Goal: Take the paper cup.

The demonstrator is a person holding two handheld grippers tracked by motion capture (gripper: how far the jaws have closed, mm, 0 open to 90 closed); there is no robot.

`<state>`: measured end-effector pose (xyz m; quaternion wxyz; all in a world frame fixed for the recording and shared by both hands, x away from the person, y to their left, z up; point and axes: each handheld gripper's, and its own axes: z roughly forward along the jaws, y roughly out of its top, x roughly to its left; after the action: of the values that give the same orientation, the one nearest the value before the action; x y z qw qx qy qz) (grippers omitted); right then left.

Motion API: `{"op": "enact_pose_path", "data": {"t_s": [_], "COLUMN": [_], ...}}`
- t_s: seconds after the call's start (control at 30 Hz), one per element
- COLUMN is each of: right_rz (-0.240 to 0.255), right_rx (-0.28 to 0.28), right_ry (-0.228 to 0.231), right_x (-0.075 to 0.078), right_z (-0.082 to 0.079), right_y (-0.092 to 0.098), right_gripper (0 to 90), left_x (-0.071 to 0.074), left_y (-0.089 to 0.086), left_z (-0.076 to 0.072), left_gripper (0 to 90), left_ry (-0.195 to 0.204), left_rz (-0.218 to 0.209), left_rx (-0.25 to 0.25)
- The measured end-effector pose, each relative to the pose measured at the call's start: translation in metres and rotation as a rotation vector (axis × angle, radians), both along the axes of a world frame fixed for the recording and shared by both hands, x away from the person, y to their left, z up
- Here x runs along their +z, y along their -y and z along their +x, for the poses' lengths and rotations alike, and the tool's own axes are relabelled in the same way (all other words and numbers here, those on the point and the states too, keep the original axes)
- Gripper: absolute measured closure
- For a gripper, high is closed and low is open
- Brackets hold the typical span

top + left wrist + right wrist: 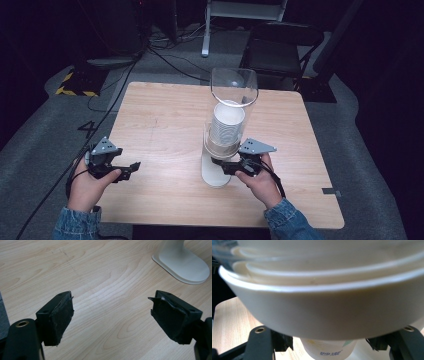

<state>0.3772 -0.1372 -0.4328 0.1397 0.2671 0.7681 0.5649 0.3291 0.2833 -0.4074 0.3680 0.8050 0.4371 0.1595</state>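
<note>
A cup dispenser stands on the wooden table (pixel 165 115): a clear tube (pixel 234 87) holding a stack of white paper cups (pixel 226 125) over a white base (pixel 215 176). My right gripper (pixel 223 167) reaches in under the tube from the right. In the right gripper view, its jaws (pixel 329 342) are shut on the lowest paper cup (pixel 329 353), which pokes out below the dispenser's white collar (pixel 324 317). My left gripper (pixel 128 170) rests open at the table's left front. Bare wood lies between its pads (pixel 62 317), and the dispenser base (pixel 185 265) sits farther off.
Behind the table stand a dark folding chair (pixel 282 45) and a white stand (pixel 206 30). Cables (pixel 170 60) run across the grey floor. A yellow-black striped marking (pixel 75 85) lies at the far left. Bare wood stretches left of the dispenser.
</note>
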Motion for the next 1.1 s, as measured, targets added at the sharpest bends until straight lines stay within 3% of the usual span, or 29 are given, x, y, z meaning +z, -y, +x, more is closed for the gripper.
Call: {"op": "enact_pose_path", "data": {"t_s": [0.13, 0.2, 0.43, 0.73, 0.77, 0.8, 0.87, 0.9, 1.1], "right_rz": [0.001, 0.008, 0.003, -0.017, -0.043, -0.148, -0.132, -0.100, -0.116], "right_rx": [-0.003, -0.001, 0.005, 0.007, 0.005, 0.008, 0.015, 0.028, 0.019], "right_ry": [-0.005, -0.034, -0.028, 0.036, 0.041, 0.039, 0.021, -0.017, -0.016], "right_x": [0.000, -0.002, -0.001, -0.004, -0.005, -0.011, -0.017, -0.022, -0.021], "right_z": [-0.001, -0.001, 0.000, 0.003, 0.004, 0.006, 0.007, 0.009, 0.009], "right_y": [0.000, 0.000, 0.000, 0.001, 0.001, -0.001, -0.001, 0.000, 0.001], "right_gripper": [34.7, 34.8, 34.8, 34.6, 35.3, 35.2, 35.2, 34.8, 33.7], "left_x": [0.000, 0.000, 0.000, -0.001, -0.001, -0.001, -0.001, 0.000, 0.000], "left_y": [0.000, 0.000, -0.001, -0.001, -0.001, 0.000, 0.000, 0.000, -0.002], "left_z": [0.000, 0.000, 0.000, 0.000, 0.000, 0.000, 0.000, 0.000, 0.000], "left_gripper": [17.8, 17.8, 17.7, 17.8, 17.8, 17.8, 17.7, 17.8, 17.7], "left_ry": [0.001, 0.001, 0.000, -0.001, -0.002, -0.001, -0.001, 0.003, -0.004], "left_rz": [0.001, 0.001, -0.002, 0.002, 0.003, 0.003, 0.001, -0.004, -0.004], "left_rx": [0.000, 0.000, 0.007, 0.003, 0.002, 0.001, -0.001, 0.000, 0.004]}}
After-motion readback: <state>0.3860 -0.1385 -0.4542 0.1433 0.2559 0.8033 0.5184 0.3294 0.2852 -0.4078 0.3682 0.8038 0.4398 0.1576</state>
